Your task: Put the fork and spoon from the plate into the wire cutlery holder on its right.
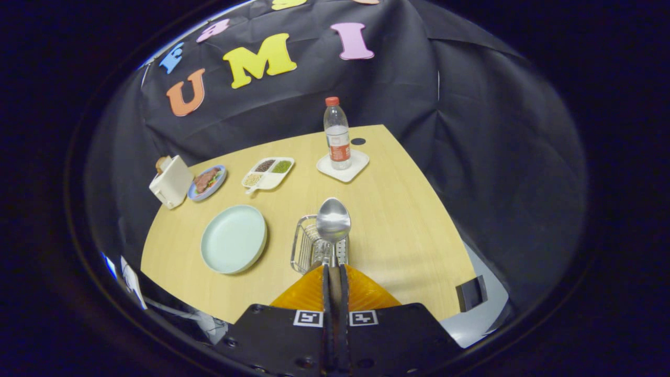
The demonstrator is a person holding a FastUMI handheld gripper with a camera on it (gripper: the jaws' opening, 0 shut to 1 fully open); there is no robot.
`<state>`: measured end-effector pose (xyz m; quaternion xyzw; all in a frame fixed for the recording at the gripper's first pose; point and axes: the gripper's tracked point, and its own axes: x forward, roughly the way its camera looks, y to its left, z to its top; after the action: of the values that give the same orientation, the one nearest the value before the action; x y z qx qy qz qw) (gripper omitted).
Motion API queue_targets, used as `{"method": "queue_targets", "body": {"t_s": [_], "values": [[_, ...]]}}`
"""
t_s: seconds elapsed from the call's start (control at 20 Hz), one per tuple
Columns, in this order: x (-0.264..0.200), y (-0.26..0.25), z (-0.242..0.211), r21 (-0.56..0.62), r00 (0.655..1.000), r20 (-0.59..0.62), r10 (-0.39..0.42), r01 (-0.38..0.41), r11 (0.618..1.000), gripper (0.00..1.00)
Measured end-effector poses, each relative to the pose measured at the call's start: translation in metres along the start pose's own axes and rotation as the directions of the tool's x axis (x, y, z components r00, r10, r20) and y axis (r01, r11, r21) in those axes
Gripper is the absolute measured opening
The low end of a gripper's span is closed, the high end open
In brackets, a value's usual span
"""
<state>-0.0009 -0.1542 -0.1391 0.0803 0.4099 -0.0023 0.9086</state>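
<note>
Your tongs (335,269) are pressed together and pinch the handle of the spoon (333,220). The spoon stands up with its bowl on top, right over the wire cutlery holder (309,246). The holder sits on the desk (413,220), just to the right of the plate (233,239). The plate looks bare now. You cannot see a fork on it, and you cannot tell if a fork is already in the holder, because the spoon and the tongs hide part of it.

Here is what could go wrong, I think. The spoon is held only by its thin handle, so it could slip or swing if you shake. If you let go too high, it could bounce off the wires and fall on the desk. If you come down a bit to the side, the handle tip could hit the rim and push the light holder away or tip it. So go down slowly and keep the handle in the middle of the holder.

Now count the things. There is one spoon, one plate and one holder. Farther back there is one water bottle (337,133) on one coaster (343,165), one tray with seeds (268,173), one small dish of food (207,182) and one toaster (170,182).
</note>
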Motion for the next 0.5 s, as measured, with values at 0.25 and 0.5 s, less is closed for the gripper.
{"method": "queue_targets", "body": {"t_s": [0.25,0.5], "values": [[0.002,0.004,0.001,-0.004,1.000,0.010,0.021,-0.021,1.000,0.06],[-0.011,0.010,0.014,-0.026,0.996,0.088,0.027,-0.025,0.999,0.15]]}}
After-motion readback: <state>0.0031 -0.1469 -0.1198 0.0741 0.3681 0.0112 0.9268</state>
